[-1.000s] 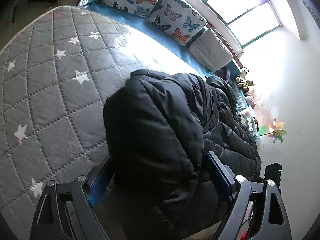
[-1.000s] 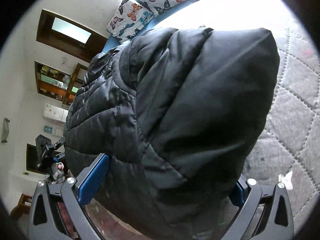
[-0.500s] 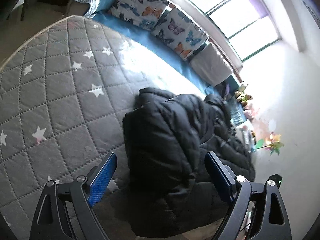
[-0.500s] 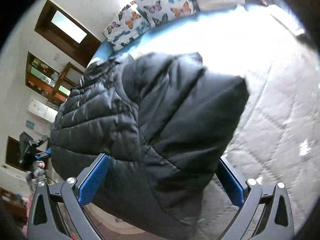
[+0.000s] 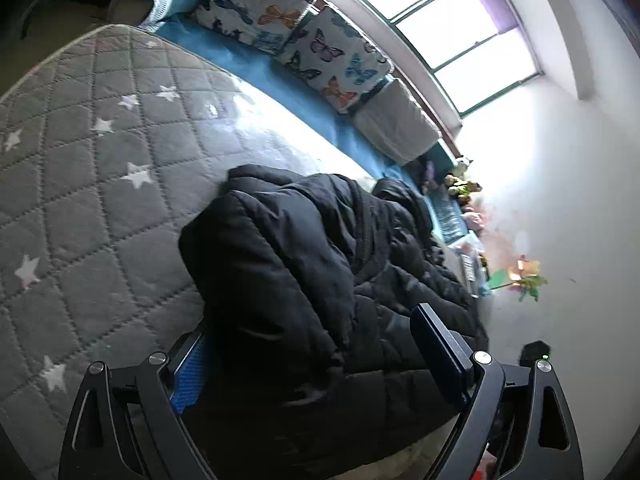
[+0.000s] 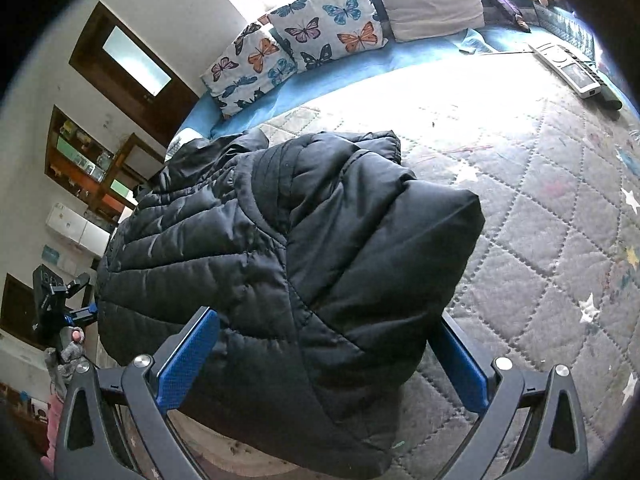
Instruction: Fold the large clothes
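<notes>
We see a black quilted puffer jacket (image 5: 320,280) lying bunched on a grey diamond-stitched mattress with white stars (image 5: 92,184), filling the lower centre of both wrist views. Our left gripper (image 5: 308,356) has its jaws spread wide, the jacket's bulk sitting between the blue-padded fingers (image 5: 188,376); whether the pads touch the cloth we cannot tell. Our right gripper (image 6: 320,356) also has its jaws spread, straddling a folded-over jacket corner. Butterfly-print cushions (image 6: 304,36) and a plain grey cushion (image 6: 428,4) line a blue sheet (image 6: 320,80) at the top of the right view, below a bright window (image 5: 436,20). A white remote-like device (image 6: 568,64) rests upper right.
</notes>
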A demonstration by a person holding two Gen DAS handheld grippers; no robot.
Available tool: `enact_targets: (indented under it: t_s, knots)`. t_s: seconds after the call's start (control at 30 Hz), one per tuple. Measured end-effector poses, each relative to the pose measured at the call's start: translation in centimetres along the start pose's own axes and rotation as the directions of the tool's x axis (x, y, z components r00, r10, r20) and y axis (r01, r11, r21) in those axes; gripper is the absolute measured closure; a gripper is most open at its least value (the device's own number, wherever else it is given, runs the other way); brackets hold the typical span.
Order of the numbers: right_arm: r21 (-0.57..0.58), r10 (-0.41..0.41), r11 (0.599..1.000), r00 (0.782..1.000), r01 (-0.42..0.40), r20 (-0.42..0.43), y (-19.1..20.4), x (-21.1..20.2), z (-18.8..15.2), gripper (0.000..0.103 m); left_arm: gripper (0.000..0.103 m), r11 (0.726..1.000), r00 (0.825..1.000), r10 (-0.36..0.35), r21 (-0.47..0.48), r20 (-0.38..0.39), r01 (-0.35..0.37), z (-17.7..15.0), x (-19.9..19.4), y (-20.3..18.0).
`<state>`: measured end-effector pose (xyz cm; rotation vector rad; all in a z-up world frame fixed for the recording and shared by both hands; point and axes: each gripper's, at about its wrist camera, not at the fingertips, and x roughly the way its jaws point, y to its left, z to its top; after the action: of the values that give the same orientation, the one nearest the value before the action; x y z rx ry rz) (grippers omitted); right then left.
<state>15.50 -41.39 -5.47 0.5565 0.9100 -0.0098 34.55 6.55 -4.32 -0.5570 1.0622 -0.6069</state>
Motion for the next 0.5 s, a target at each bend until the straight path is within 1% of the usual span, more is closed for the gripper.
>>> enact_targets:
  t_s: [0.03,0.1,0.17,0.23,0.27,0.33,0.37,0.4,0.47,0.5]
  knots:
    - [0.001,0.002,1.0,1.0,-0.002,0.0,-0.1,0.1,0.0,0.0,0.007,0.999,0.999,-0.053,-0.011,0.005,0.054,0.0,-0.2,0.1]
    - [-0.002,0.003,1.0,1.0,-0.003,-0.001,-0.1,0.2,-0.1,0.0,0.007,0.984,0.985,-0.174,-0.028,0.019,0.175,0.1,-0.8,0.1]
    - [-0.002,0.004,1.0,1.0,-0.004,-0.003,-0.3,0.3,-0.2,0.0,0.007,0.958,0.959,-0.283,-0.046,0.023,0.284,0.3,-1.1,0.3]
    - [0.004,0.007,1.0,1.0,-0.007,-0.006,-0.5,0.5,-0.3,0.0,0.007,0.929,0.932,-0.361,-0.078,0.023,0.361,0.6,-1.1,1.1]
    - [0.007,0.01,1.0,1.0,-0.01,-0.005,-0.7,0.4,-0.3,0.0,0.007,0.907,0.914,-0.405,-0.11,0.029,0.406,0.7,-0.7,1.9]
    - [0.011,0.011,1.0,1.0,-0.011,-0.006,-0.7,0.6,-0.4,0.0,0.007,0.866,0.882,-0.469,-0.168,0.047,0.47,0.8,-0.2,3.4]
    - [0.01,0.01,1.0,1.0,-0.01,-0.006,-0.6,0.6,-0.4,0.0,0.007,0.858,0.876,-0.48,-0.177,0.052,0.481,0.9,-0.1,3.9]
    - [0.008,0.007,1.0,1.0,-0.007,-0.008,-0.5,0.6,-0.5,0.0,0.007,0.862,0.881,-0.47,-0.186,0.051,0.471,1.0,0.3,4.5]
    - [0.004,0.002,1.0,1.0,-0.002,-0.013,-0.4,0.7,-0.5,0.0,0.007,0.897,0.918,-0.395,-0.204,0.035,0.393,1.3,1.1,5.3]
    - [0.002,0.0,1.0,1.0,0.0,-0.014,-0.3,0.6,-0.6,0.0,0.007,0.909,0.929,-0.368,-0.2,0.026,0.366,1.4,1.2,5.7]
